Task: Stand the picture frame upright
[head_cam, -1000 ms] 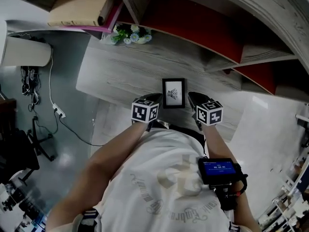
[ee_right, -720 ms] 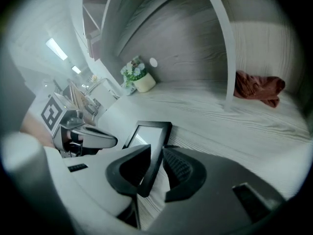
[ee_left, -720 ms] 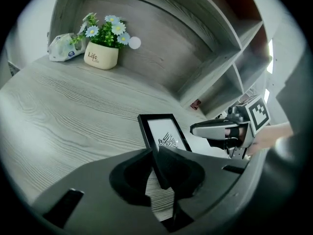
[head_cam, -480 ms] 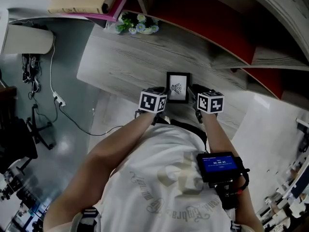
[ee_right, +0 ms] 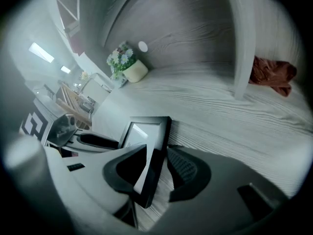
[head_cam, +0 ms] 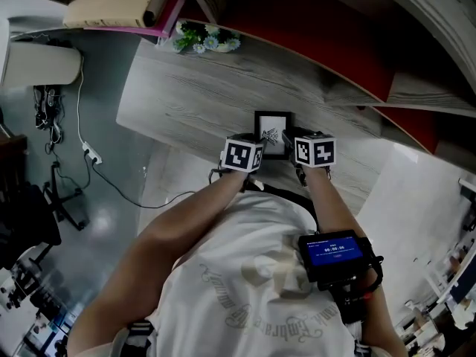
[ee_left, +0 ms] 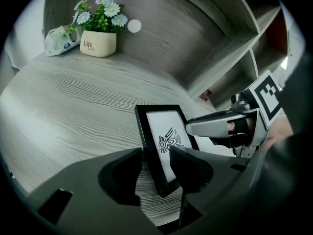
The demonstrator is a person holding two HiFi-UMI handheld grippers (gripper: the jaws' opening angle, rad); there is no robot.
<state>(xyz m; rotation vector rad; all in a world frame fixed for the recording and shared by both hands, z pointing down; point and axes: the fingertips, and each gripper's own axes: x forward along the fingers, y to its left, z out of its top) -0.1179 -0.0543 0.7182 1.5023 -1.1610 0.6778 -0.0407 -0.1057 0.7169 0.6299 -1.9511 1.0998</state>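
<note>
A small black picture frame (head_cam: 273,127) with a white print stands on its lower edge near the front of the grey wood-grain tabletop (head_cam: 186,95), leaning back a little. My left gripper (head_cam: 260,143) is at the frame's left side and its jaws are opening. In the left gripper view the frame's left edge (ee_left: 152,141) sits between the left gripper's (ee_left: 155,156) jaws. My right gripper (head_cam: 288,137) is at the right side, jaws also opening. In the right gripper view the frame (ee_right: 152,146) stands edge-on inside the right gripper (ee_right: 157,156), with a gap showing beside it.
A cream pot of daisies (ee_left: 99,40) and a tissue packet (ee_left: 58,35) stand at the table's far left corner. A curved shelf wall (ee_left: 186,38) backs the table, and a red cloth (ee_right: 271,75) lies behind a divider (ee_right: 242,43). A power strip and cable (head_cam: 89,171) lie on the floor.
Both grippers have moved inward from either side of the frame until they flank it closely. The frame now sits between each pair of jaws.
</note>
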